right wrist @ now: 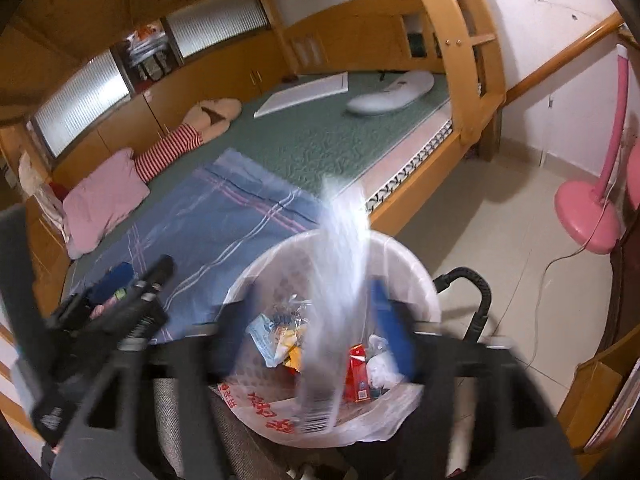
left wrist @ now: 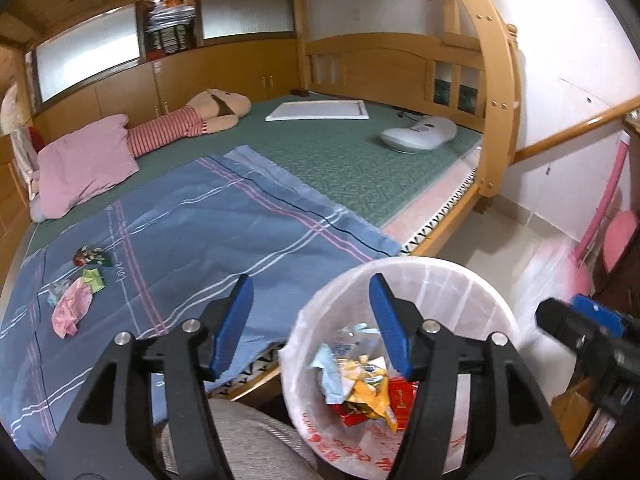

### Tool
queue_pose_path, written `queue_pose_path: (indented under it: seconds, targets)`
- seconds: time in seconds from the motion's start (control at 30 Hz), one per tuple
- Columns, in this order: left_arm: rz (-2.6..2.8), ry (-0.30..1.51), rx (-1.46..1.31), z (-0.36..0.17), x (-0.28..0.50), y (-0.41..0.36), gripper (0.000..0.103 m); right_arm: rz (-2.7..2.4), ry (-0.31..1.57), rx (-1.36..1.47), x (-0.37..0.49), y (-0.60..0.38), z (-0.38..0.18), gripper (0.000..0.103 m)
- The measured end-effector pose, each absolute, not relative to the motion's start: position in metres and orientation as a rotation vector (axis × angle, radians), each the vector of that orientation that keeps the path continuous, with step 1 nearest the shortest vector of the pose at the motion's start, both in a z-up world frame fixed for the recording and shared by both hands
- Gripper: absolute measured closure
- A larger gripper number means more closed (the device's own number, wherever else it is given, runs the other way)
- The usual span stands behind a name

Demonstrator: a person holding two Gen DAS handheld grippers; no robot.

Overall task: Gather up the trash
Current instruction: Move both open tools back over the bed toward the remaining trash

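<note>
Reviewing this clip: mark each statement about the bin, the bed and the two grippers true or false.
1. The left gripper is open and empty. True.
2. The trash bin is empty. False: wrappers lie in its liner.
3. Crumpled trash remains on the blue sheet. True.
4. The right gripper clamps a red box. False: its jaws are apart, with a blurred clear wrapper over the bin.
5. The bin stands on the bed. False: beside it.
</note>
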State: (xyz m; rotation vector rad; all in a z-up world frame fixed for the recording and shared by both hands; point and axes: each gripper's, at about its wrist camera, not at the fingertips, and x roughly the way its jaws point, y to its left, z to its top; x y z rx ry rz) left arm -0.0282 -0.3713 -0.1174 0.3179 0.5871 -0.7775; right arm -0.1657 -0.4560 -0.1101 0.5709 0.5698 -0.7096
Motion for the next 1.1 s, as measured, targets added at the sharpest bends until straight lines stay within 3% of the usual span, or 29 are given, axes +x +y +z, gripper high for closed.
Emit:
queue_pose_path:
  seconds: [0.57,0.8,1.1]
  targets:
    - [-0.671,0.63,0.201,-0.117,0.036,-0.311,0.04,-0.598,0.625,0.497,-0.092,-0.428,-0.108,0.027]
    - [-0.557,0.655,0.142,-0.124,0.083,-0.256,0.036,-0.454,0.682,0.441,-0.008,-0.4,-0.111,0.027]
    - [-0.293,0.726,0.075,-0.153,0.159,-0.137,0.036,-0.162,0.815,0.366,0.159,-0.343,-0.135,0.027]
